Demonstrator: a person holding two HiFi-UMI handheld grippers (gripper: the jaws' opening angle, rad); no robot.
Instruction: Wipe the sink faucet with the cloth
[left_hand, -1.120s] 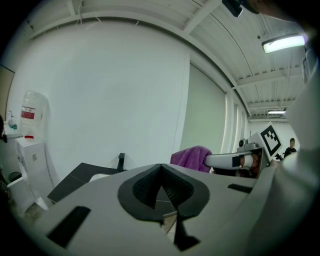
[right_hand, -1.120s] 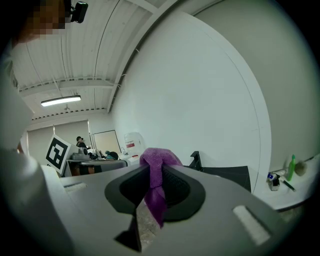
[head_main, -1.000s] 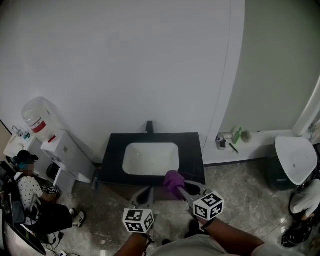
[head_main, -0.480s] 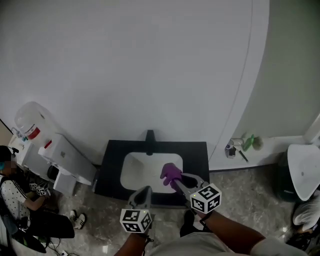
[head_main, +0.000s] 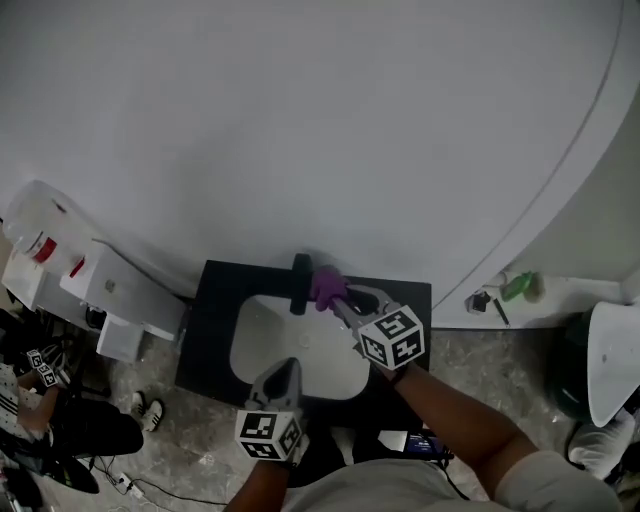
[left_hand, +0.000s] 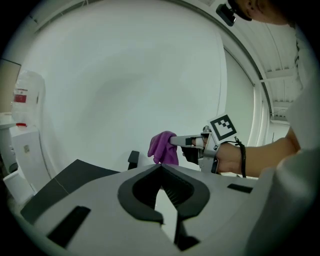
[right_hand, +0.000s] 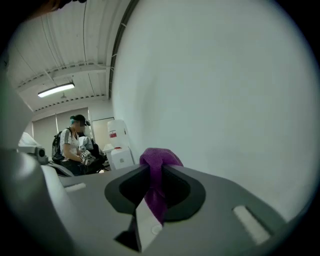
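Fingers on our right gripper (head_main: 338, 300) clamp the cloth (head_main: 327, 285) just right of the faucet (head_main: 299, 284); our left gripper's (head_main: 287, 367) meet, empty. We'd press gently sideways.

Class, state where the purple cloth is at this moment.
Head view: the purple cloth is pinched in the right gripper, just right of the black faucet at the back edge of the sink.

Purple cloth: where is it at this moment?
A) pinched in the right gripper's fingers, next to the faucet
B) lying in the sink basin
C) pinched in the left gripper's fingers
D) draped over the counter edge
A: the right gripper is shut on the purple cloth, which the head view puts beside the black faucet.
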